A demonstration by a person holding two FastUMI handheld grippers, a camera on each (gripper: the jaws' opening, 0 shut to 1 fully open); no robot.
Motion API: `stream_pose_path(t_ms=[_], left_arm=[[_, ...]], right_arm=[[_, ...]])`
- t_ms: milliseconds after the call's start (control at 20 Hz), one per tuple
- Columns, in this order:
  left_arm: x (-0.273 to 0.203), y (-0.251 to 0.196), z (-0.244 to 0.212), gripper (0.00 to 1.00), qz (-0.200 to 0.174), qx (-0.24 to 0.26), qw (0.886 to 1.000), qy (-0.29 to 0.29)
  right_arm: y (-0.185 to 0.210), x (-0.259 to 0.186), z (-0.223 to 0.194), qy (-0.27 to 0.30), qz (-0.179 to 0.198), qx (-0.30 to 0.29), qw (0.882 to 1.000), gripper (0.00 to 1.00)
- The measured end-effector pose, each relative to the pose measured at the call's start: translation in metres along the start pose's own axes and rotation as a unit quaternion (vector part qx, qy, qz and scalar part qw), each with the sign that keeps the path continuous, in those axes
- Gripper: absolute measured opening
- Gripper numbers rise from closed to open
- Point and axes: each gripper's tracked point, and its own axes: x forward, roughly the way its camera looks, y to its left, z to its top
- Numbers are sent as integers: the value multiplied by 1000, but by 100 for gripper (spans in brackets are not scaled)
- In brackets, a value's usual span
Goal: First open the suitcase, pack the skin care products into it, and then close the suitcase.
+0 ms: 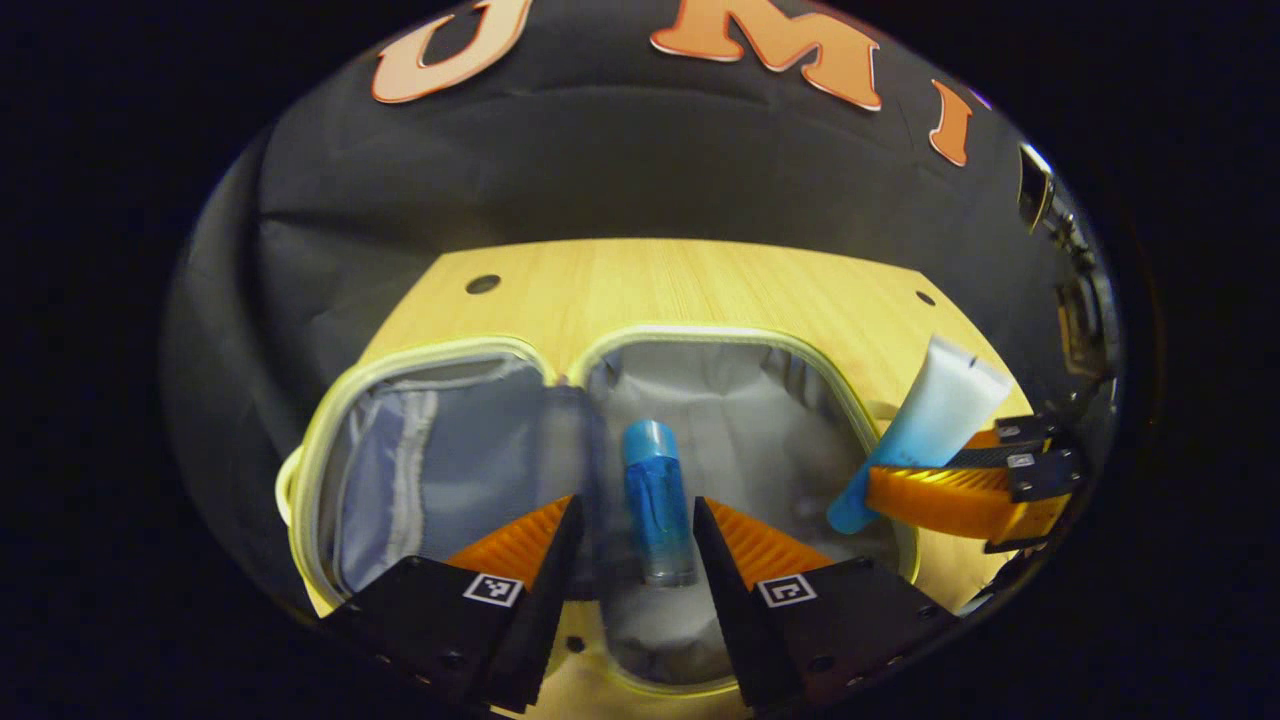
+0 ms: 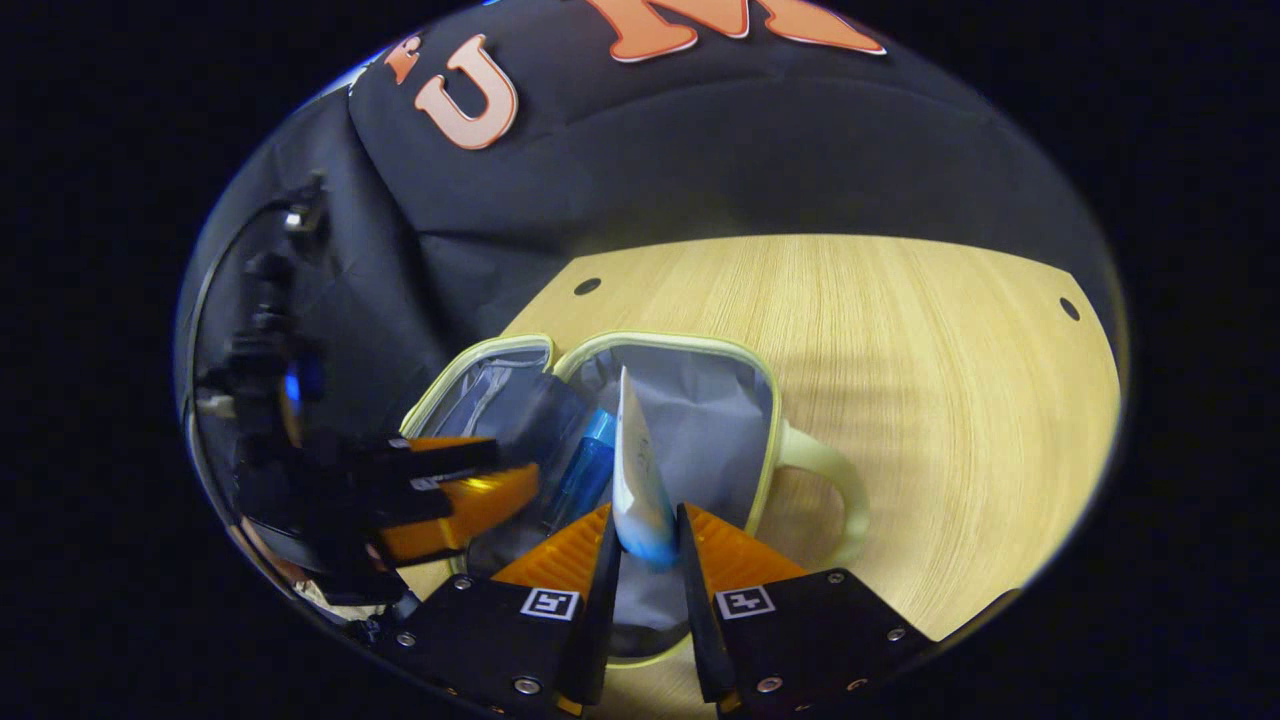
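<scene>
We count one suitcase (image 1: 330, 420), lying open on one wooden surface (image 1: 700, 285), two skin care products, namely one blue bottle (image 1: 657, 500) and one white tube (image 1: 935, 420), and two grippers, left (image 1: 632, 560) and right (image 2: 648, 565).

Left gripper view: close above the open pale-yellow-trimmed suitcase with grey lining (image 1: 480, 470), facing down and forward over the light wooden tabletop (image 1: 700, 285) toward the black cloth wall (image 1: 620, 160). Right gripper view: from the suitcase's (image 2: 690, 400) near right side, similarly close, angled down and leftward. Shared by both: suitcase interior, blue cylindrical bottle (image 1: 657, 505) (image 2: 585, 470), white-and-blue squeeze tube (image 1: 925, 430) (image 2: 637, 470), tabletop (image 2: 920, 340), wall (image 2: 720, 140).
</scene>
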Motion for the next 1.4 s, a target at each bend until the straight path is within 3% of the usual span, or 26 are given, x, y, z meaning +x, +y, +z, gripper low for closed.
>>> stream_pose_path(t_ms=[150,350,500,550,600,700,850,950,1050,1150,1200,1400], left_arm=[[-28,36,11,71,28,-36,999,-23],[-70,101,14,80,78,-91,992,-38],[-88,145,4,88,111,-142,983,-35],[-91,161,1,90,121,-159,979,-34],[-94,175,-3,91,129,-177,975,-35],[-87,205,-15,95,140,-219,964,-50],[-79,247,-31,95,123,-305,943,-56],[-75,263,-39,95,107,-365,923,-55],[-70,278,-44,95,91,-415,903,-61],[-77,291,-45,95,75,-444,890,-63],[-82,299,-48,89,77,-447,889,-59],[-63,295,-53,91,42,-497,865,-56]], right_arm=[[-1,9,-7,31,-1,12,999,36],[-5,16,-21,73,-17,33,997,35],[-12,19,-32,101,-45,50,993,36],[-11,17,-30,102,-46,56,992,31],[-12,20,-33,100,-56,61,992,36],[-16,20,-27,93,-68,70,991,36],[-15,17,-24,85,-72,80,991,47],[-13,12,-21,74,-74,81,991,43],[-9,5,-16,54,-69,87,992,60],[-10,-8,-9,33,-66,87,993,72],[-11,-16,-5,22,-67,83,994,76],[-18,-48,14,-23,-69,81,994,90]])
